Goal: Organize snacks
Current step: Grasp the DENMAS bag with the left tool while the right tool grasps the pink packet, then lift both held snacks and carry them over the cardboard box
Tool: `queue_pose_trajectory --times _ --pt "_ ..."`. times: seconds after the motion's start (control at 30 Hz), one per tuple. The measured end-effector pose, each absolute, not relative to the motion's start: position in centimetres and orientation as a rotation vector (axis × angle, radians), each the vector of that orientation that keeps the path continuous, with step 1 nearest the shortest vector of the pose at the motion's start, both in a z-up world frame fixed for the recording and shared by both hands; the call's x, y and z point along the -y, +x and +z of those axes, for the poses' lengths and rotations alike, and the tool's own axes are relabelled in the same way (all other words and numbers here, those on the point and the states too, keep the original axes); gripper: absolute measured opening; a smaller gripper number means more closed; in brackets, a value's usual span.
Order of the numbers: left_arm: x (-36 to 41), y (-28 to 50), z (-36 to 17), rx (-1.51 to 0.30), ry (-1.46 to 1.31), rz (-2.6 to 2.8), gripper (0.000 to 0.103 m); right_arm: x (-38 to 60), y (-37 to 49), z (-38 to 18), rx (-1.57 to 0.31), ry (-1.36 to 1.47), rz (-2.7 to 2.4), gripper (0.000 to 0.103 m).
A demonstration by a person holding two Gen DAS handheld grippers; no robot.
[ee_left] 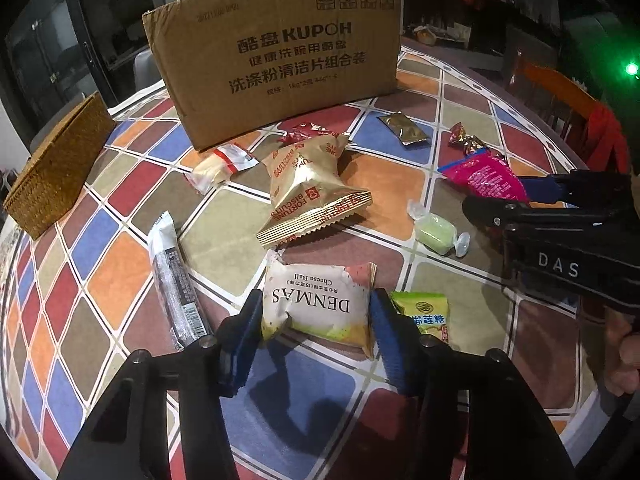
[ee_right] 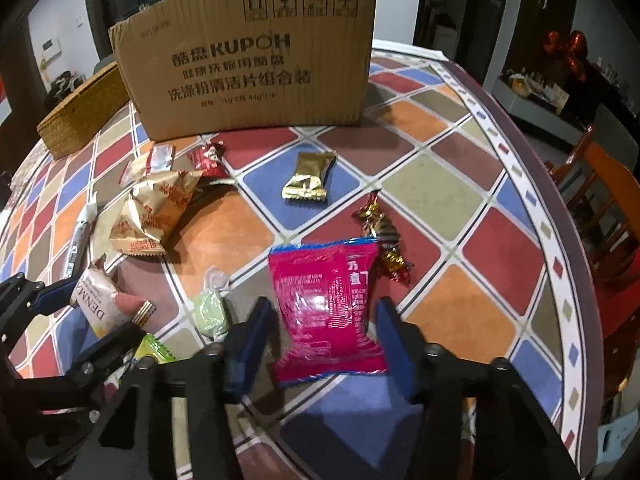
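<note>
Currently both tools are down on the desk (ee_left: pixel 380 184), which has a diamond-pattern cover, one packet each.

- Left gripper (ee_left: pixel 318 298): fingers narrowed onto a white packet (ee_left: pixel 320 312), pads against both side edges, packet lying flat. Print reads "DENMAS" and "Cheese Ball", upside down from this side.
- Right gripper (ee_right: pixel 324 304): fingers narrowed onto a pink packet (ee_right: pixel 324 292) with blue seal edges, pads at its two sides, lower end pinched in. White print on it is too blurred to read.
- The right tool's body carries the letters "DAS"; the rest is cut off. A bit of the person's hand (ee_left: pixel 624 360) shows at the frame edge.

Loose on the desk:
- Gold packet (ee_left: pixel 312 188), "FORTUNE BISCUITS" in red, just beyond the white one.
- Yellow-green packet (ee_left: pixel 424 316) with Chinese print, partly hidden behind the left tool's finger.
- Pale green wrapped candy (ee_left: pixel 434 230) between the two tools.
- Grey-black bar (ee_left: pixel 176 288) with a barcode; its text is unreadable.
- Small gold sachet (ee_left: pixel 404 130), red packet (ee_left: pixel 304 130), clear packet with red strip (ee_left: pixel 224 166), foil twist candies (ee_right: pixel 384 236): no legible labels.

At the back stands a cardboard box (ee_left: pixel 280 60) marked "KUPOH" with Chinese lines and handling symbols; its top is cut off. A woven basket (ee_left: pixel 56 176) sits left of it, its inside not visible.
</note>
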State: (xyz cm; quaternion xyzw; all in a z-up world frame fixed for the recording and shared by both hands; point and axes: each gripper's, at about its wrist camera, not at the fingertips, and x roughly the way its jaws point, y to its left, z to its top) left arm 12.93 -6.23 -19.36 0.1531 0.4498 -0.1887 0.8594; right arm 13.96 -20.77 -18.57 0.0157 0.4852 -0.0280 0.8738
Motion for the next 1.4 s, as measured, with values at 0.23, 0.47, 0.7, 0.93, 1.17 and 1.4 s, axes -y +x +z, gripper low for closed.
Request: queue_pose_trajectory --times 0.23,0.47,0.7,0.93,1.17,1.4 --pt "5.8 13.0 -18.9 -0.943 0.301 -0.385 0.043 20.7 13.9 -18.2 -1.01 0.045 -0.047 0.04" --pt "5.4 12.8 -18.0 -0.929 0.289 -0.364 0.043 20.5 13.5 -17.1 -0.988 0.046 -0.04 0.039" --pt "5.2 12.2 -16.5 -0.912 0.269 -0.348 0.043 20.4 12.6 -15.6 -0.964 0.047 -0.039 0.039" --pt "4.9 11.5 -14.2 -0.879 0.236 -0.339 0.043 20.4 11.8 -13.8 -0.933 0.048 -0.039 0.039" --pt "4.5 11.0 -12.1 -0.847 0.201 -0.322 0.043 20.1 10.9 -11.7 -0.892 0.046 -0.039 0.039" --pt "4.1 10.6 -10.3 -0.816 0.176 -0.311 0.043 19.9 10.3 -9.7 -0.854 0.039 -0.034 0.039"
